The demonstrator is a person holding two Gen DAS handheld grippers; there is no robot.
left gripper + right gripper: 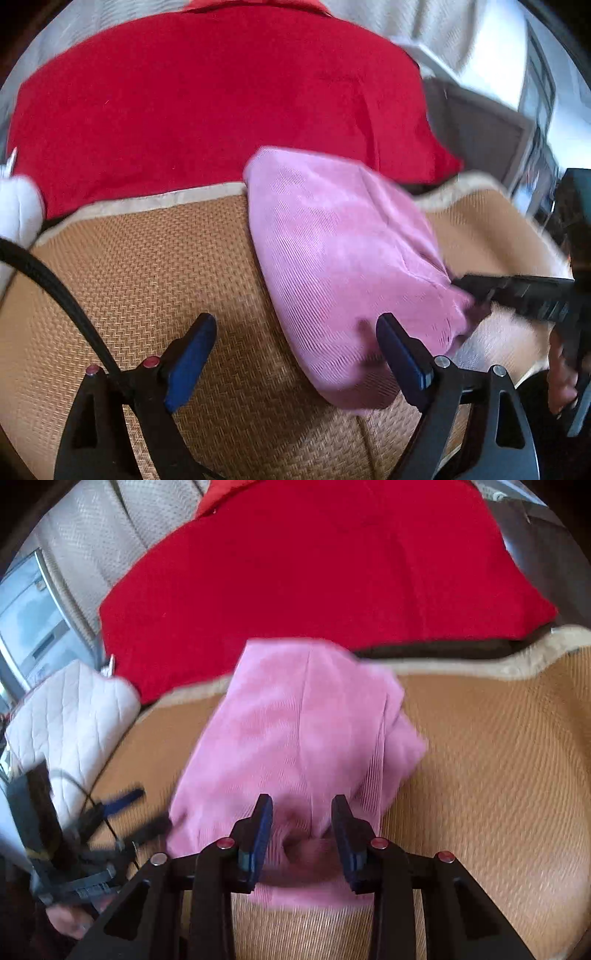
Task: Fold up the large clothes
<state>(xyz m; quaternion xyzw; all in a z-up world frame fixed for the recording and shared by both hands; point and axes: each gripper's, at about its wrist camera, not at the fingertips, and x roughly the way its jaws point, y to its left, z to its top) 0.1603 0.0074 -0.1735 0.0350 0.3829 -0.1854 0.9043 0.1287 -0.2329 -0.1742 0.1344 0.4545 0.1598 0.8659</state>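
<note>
A folded pink ribbed garment (343, 258) lies on a woven tan mat (155, 280); it also shows in the right wrist view (299, 738). My left gripper (295, 325) is open and empty, its right finger over the garment's near left edge. My right gripper (302, 808) stands with jaws part open around the garment's near edge, with bunched cloth between them; the frame is blurred. The right gripper also shows in the left wrist view (480, 288) at the garment's right corner. The left gripper shows blurred in the right wrist view (136, 812).
A big red cushion (221, 96) lies behind the mat, also in the right wrist view (325, 565). A white quilted item (74, 716) sits at the left. A black cable (55, 288) crosses the mat. Pale upholstery (110, 528) stands behind.
</note>
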